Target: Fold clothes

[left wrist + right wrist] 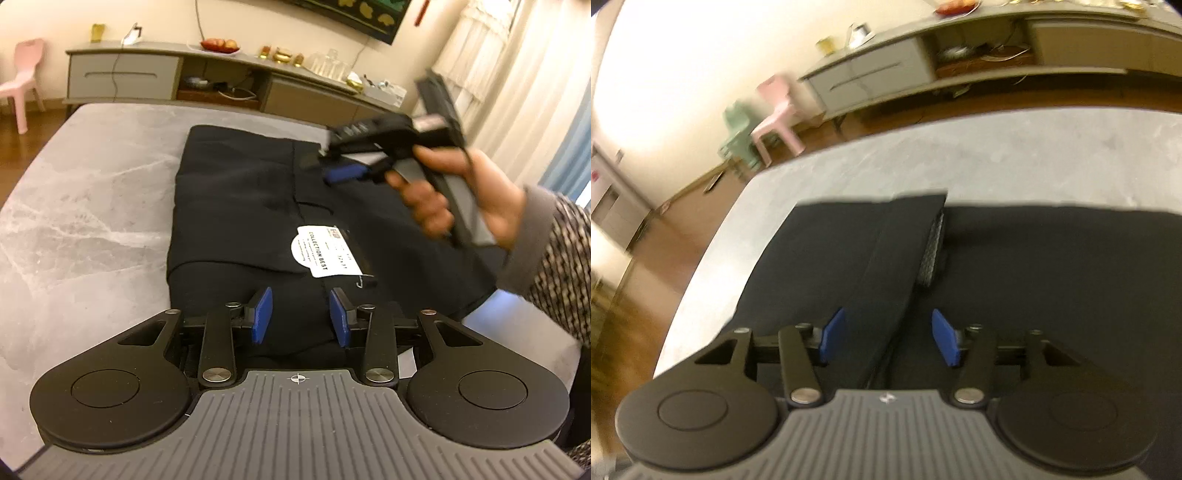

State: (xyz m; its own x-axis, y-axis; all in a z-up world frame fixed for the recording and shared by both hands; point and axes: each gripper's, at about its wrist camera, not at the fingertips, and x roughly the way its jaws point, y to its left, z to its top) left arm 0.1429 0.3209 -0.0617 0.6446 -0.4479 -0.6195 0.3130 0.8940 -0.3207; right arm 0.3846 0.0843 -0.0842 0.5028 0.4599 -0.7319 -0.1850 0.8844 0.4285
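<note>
The smooth grey marble-look table [92, 192] carries the dark garment [240, 206], matte black cloth already folded into a neat block near its middle, so little folding looks left. A white paper tag [325, 251] lies on top, and the left gripper [301, 317] and right gripper [888, 336] both hover over it with jaws apart, holding nothing

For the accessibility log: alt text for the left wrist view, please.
A folded black garment with a white tag lies on a grey marble table. The left gripper hovers open at its near edge; the right gripper, in a hand, is above its far part.
</note>
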